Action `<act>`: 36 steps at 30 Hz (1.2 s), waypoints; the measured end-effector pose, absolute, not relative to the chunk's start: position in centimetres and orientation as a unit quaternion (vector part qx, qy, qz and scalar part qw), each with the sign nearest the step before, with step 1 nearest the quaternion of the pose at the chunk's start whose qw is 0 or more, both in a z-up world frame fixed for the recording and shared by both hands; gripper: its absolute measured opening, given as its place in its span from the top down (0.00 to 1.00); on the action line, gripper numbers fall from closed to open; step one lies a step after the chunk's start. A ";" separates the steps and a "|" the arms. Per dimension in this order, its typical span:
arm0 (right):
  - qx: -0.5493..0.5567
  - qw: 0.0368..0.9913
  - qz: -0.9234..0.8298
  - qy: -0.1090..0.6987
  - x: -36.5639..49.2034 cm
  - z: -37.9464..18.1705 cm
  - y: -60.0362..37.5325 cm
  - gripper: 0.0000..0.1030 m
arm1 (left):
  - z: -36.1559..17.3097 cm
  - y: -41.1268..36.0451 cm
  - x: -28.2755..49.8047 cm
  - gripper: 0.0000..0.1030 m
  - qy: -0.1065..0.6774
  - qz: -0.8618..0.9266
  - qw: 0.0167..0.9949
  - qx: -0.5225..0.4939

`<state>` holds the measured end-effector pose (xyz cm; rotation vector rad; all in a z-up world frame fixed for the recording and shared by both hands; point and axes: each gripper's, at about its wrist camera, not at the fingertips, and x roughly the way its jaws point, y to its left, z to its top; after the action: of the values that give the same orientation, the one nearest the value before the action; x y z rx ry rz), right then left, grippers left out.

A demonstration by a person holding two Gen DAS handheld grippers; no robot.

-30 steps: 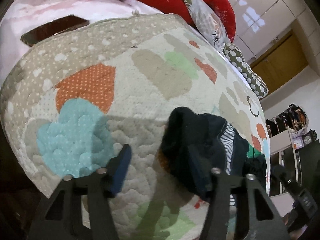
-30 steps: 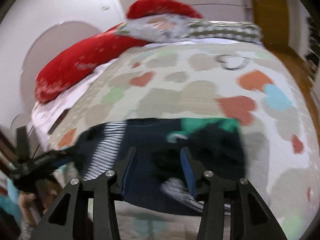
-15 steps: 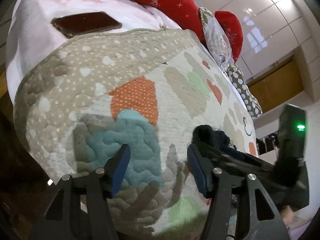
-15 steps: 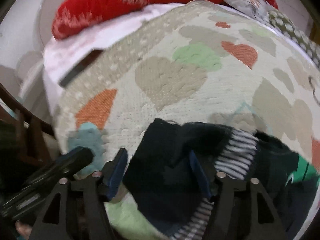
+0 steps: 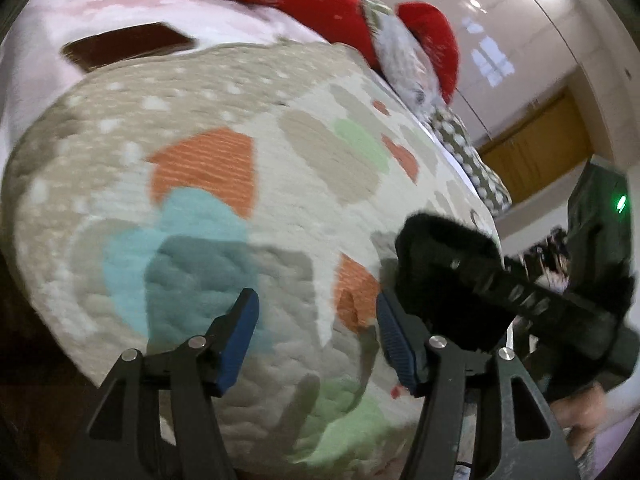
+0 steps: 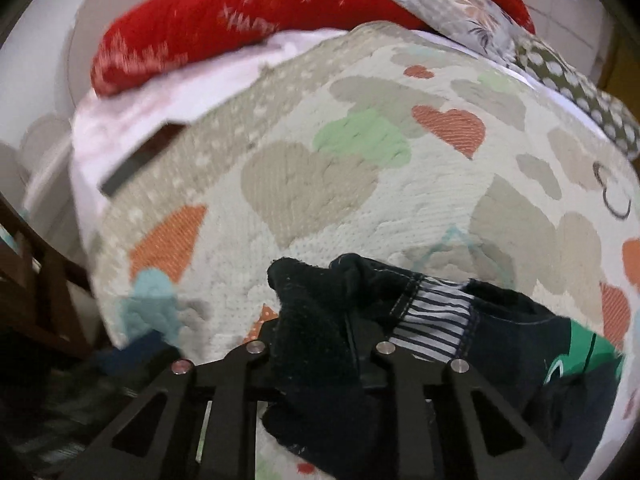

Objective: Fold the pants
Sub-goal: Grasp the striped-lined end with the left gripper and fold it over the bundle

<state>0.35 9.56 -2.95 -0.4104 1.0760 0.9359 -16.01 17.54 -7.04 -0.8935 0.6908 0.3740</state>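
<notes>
The dark navy pants [image 6: 500, 344], with a striped lining and a green patch, lie crumpled on the heart-patterned quilt [image 6: 360, 184]. My right gripper [image 6: 320, 344] is shut on a bunched dark end of the pants; its pads are buried in the cloth. In the left wrist view that dark end [image 5: 440, 256] shows at the right, with the right gripper [image 5: 520, 292] across it. My left gripper [image 5: 316, 336] is open and empty over the quilt [image 5: 240, 160], just left of the pants.
Red pillows [image 6: 224, 24] and patterned pillows [image 6: 560, 68] line the far side of the bed. A dark phone [image 5: 124, 46] lies on the pink sheet beyond the quilt. Dark wooden furniture [image 6: 36, 280] stands off the bed's left edge. A wooden door [image 5: 532, 160] is at the far right.
My right gripper has closed on the dark end of the pants; half a second ago its jaws stood open around it. My left gripper stays open and has shifted slightly.
</notes>
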 end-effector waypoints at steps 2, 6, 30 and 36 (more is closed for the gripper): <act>-0.160 0.736 0.435 0.493 0.6 -2.2 8.7 0.80 | -7.2 16.2 -14.4 0.42 0.335 0.158 0.834 -0.410; -0.099 0.738 0.447 0.496 1.5 -0.5 6.1 0.81 | -7.1 13.8 -11.7 0.61 0.357 0.123 0.838 -0.393; 0.166 0.823 0.246 0.485 12.4 -1.2 -22.9 0.52 | -1.8 0.8 -2.6 0.60 0.417 -0.005 0.863 -0.285; 0.225 0.799 0.336 0.444 11.3 1.4 -23.7 0.60 | -0.8 -0.3 0.2 0.58 0.412 -0.010 0.876 -0.251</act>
<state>11.34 -23.70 1.36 0.4837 0.9536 0.7199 0.18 -0.27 -0.83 -0.5232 0.8591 -0.0205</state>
